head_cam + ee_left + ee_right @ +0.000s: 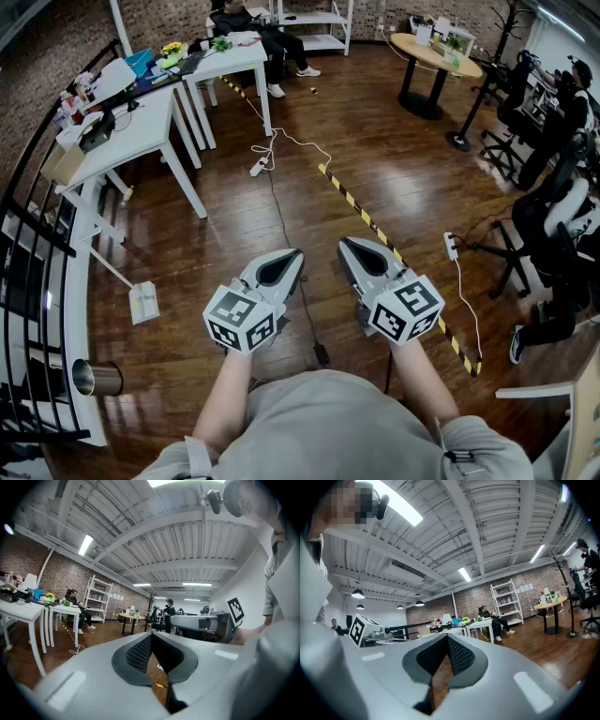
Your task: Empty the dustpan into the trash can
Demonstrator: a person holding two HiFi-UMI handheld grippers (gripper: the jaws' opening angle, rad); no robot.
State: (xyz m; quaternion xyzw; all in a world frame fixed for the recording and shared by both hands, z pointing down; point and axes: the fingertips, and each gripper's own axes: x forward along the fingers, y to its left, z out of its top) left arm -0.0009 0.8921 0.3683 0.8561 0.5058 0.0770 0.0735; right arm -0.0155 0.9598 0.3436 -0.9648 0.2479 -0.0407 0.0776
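The person holds 2 claws level in front of the body, above the wood floor (pixel 375 141). The left claw (pixel 292 255) is pressed together and empty: its own view shows the 2 pads meeting at the tip, with only floor visible behind them. The right claw (pixel 345 246) is likewise closed on nothing. Neither touches anything, so the task looks not yet begun.

What looks like the dustpan (pixel 143 303), a white pan on a long handle, lies on the floor well to the left, below a white worktop (pixel 141 131). The metal trash can (pixel 94 378) sits near it, beside the black railing (pixel 37 244), probably so the pan travels a short way to tip. A cable (pixel 281 216) and striped tape (pixel 375 230) cross the floor ahead, and a reach for the pan would likely pass left of both.
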